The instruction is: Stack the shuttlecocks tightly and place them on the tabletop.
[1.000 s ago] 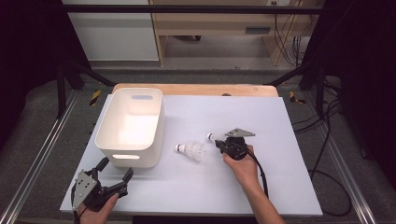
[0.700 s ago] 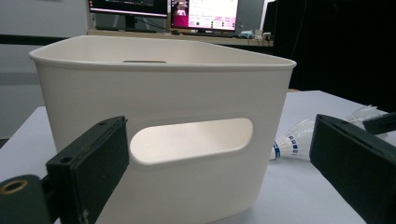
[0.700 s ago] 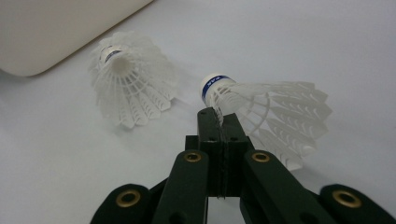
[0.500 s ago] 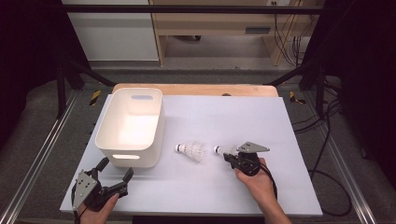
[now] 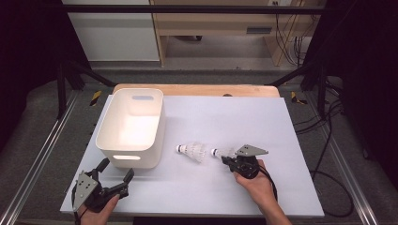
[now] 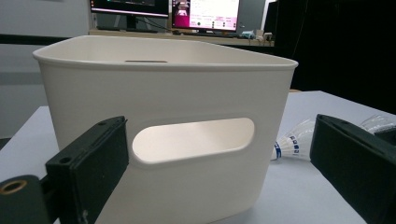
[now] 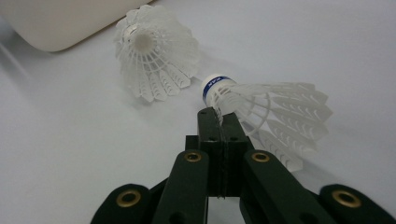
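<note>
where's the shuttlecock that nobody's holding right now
In the high view the loose shuttlecock lies on the white table, between the white bin and the shuttlecock in the right tongs.

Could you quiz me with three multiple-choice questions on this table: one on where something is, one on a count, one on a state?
1. Where does the free shuttlecock lie?
A. Inside the white bin
B. On the table between the white bin and the right gripper
C. On the floor

2. How many shuttlecocks are there?
A. One
B. Two
C. Four

3. How do the right gripper's jaws stand?
A. Wide open over nothing
B. Shut on the skirt of the held shuttlecock
C. Shut on the bin's rim

Answers: 1 B, the high view shows it on the white table just right of the bin. 2 B, the right gripper view shows one lying free and one at the jaws. 3 B, that view shows the jaws pressed together with the plastic skirt pinched near its cork.
</note>
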Motion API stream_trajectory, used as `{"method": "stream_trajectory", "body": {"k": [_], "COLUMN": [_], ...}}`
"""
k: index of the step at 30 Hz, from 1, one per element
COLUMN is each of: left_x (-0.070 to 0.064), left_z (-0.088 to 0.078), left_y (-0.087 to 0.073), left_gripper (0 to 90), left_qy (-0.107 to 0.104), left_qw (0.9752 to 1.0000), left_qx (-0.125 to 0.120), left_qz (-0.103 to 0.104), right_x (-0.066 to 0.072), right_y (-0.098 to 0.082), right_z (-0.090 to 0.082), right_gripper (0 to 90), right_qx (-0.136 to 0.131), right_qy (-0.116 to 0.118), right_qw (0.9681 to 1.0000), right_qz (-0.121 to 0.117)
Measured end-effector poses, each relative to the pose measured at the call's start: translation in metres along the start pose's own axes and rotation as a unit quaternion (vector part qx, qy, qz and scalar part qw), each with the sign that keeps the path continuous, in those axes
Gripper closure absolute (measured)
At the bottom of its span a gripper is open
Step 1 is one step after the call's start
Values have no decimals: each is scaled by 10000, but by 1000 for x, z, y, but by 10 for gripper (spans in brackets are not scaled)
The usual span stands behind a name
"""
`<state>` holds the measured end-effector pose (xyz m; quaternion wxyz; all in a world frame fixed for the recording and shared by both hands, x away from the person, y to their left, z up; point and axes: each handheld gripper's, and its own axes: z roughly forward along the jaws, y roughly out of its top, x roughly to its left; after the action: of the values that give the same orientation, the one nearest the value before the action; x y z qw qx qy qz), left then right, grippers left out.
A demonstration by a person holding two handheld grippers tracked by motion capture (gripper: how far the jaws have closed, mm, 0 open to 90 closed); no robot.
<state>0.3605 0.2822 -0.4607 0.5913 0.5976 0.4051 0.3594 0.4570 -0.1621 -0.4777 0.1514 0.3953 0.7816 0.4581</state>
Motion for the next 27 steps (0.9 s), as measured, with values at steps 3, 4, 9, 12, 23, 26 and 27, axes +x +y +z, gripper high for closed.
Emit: {"method": "stream_trajectory", "body": {"k": [3,4,9,12,23,26,27], "left_x": [0,0,0,0,1,1,1], "left_z": [0,0,0,0,-1,-1,-1], "left_y": [0,0,0,0,0,0,0], "left_gripper": [47,47,48,48,42,41,41], "left_qy": [2,2,-4,13,36,35,33], "left_qw": [10000,10000,10000,10000,10000,10000,10000], "left_qx": [-3,-3,1,-7,-35,-24,-27], "left_qz": [-1,-7,-3,-1,-46,-35,-36], "right_x": [2,2,6,9,17,19,19], "right_y": [1,1,3,3,8,9,10], "right_z": [2,2,5,7,17,20,21], "right_gripper": [900,900,900,900,900,900,900], "right_qx": [-9,-13,-48,-36,-59,-86,-87], "right_qy": [28,35,127,157,249,280,288], "right_qw": [10000,10000,9999,9998,9995,9995,9994], "right_qz": [-38,-36,-93,-101,-176,-153,-159]}}
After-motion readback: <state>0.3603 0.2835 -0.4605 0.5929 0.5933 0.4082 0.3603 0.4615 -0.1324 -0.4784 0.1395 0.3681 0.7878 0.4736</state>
